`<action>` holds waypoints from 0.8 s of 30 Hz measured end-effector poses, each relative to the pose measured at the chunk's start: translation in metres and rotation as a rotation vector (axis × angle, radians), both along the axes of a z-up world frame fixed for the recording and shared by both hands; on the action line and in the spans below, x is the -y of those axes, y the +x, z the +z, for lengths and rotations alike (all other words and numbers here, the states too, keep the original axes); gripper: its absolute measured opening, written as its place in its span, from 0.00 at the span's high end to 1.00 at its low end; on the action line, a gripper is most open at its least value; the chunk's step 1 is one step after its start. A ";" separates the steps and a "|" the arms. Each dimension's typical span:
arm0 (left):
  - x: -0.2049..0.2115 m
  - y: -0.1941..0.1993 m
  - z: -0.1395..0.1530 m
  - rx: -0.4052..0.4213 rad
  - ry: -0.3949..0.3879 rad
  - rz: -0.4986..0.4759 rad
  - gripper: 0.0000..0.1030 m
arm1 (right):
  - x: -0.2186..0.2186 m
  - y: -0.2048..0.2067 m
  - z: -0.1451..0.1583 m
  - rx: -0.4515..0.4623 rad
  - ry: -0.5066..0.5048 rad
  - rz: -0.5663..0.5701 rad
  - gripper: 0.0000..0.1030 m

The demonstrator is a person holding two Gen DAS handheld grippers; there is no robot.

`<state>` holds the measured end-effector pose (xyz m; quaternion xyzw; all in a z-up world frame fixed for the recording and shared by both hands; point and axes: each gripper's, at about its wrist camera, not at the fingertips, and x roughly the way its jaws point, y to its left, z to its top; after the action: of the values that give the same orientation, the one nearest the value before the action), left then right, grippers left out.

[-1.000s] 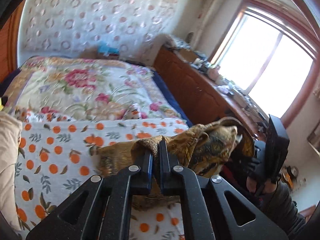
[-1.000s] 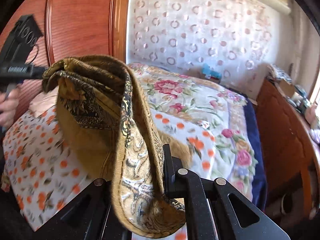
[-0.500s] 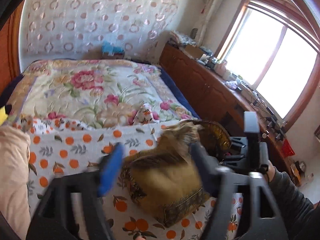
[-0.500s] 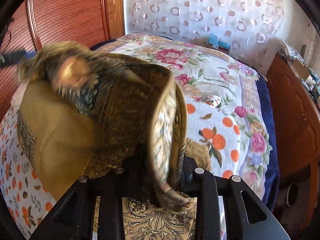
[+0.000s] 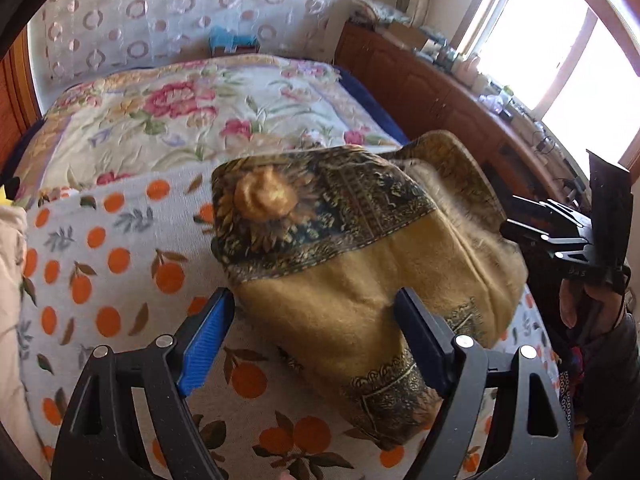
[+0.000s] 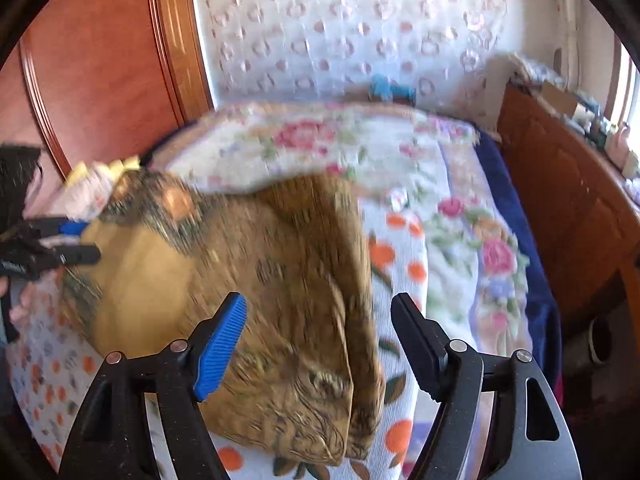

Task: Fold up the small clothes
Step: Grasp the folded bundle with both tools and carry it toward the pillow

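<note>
A gold and brown patterned garment (image 5: 360, 264) lies folded over in a loose heap on the orange-print sheet (image 5: 100, 248). My left gripper (image 5: 316, 332) is open just above its near edge; cloth lies between the fingers, but the blue pad (image 5: 208, 336) stands clear of it. In the right wrist view the garment (image 6: 260, 280) is blurred. My right gripper (image 6: 320, 340) has its jaws opening, with the cloth's edge between them and no pad pressing on it. Each gripper shows in the other's view: the right gripper (image 5: 560, 236) beyond the heap, the left gripper (image 6: 60, 244) at its far side.
A floral quilt (image 5: 180, 120) covers the bed beyond the sheet. A cluttered wooden sideboard (image 5: 432, 92) runs along the right under a bright window. Cream cloth (image 5: 10, 264) lies at the left edge. A wooden panel (image 6: 100, 60) stands on the left. A hand (image 5: 572, 304) holds the right gripper.
Both grippers held the garment up shut on it; both have let go. The garment dropped onto the sheet and both grippers came down over it.
</note>
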<state>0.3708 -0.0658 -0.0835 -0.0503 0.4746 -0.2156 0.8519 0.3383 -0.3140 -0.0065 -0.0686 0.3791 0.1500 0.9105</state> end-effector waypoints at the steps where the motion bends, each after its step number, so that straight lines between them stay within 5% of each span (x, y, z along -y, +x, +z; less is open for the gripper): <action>1: 0.001 -0.001 -0.004 -0.004 0.001 0.000 0.20 | -0.001 0.002 -0.008 -0.017 -0.004 -0.006 0.26; 9: 0.001 -0.004 -0.018 -0.010 -0.069 0.003 0.21 | -0.004 0.033 -0.026 -0.105 0.048 -0.022 0.26; 15: 0.002 -0.006 -0.016 -0.038 -0.166 -0.011 0.50 | 0.006 0.038 -0.034 -0.110 0.070 -0.006 0.29; 18: 0.005 -0.008 -0.012 -0.038 -0.179 -0.024 0.68 | 0.006 0.034 -0.037 -0.109 0.072 0.023 0.46; 20: 0.005 -0.013 -0.004 -0.011 -0.183 -0.029 0.81 | 0.005 0.031 -0.036 -0.113 0.069 0.052 0.69; 22: 0.005 -0.018 0.004 0.011 -0.195 -0.045 0.86 | 0.003 0.026 -0.032 -0.103 0.051 0.064 0.84; 24: 0.000 -0.025 0.014 0.037 -0.214 -0.054 0.86 | 0.002 0.019 -0.022 -0.069 0.043 0.080 0.87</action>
<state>0.3459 -0.0659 -0.0697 -0.1240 0.4344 -0.2889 0.8441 0.3575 -0.3161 -0.0283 -0.0588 0.4038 0.1969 0.8915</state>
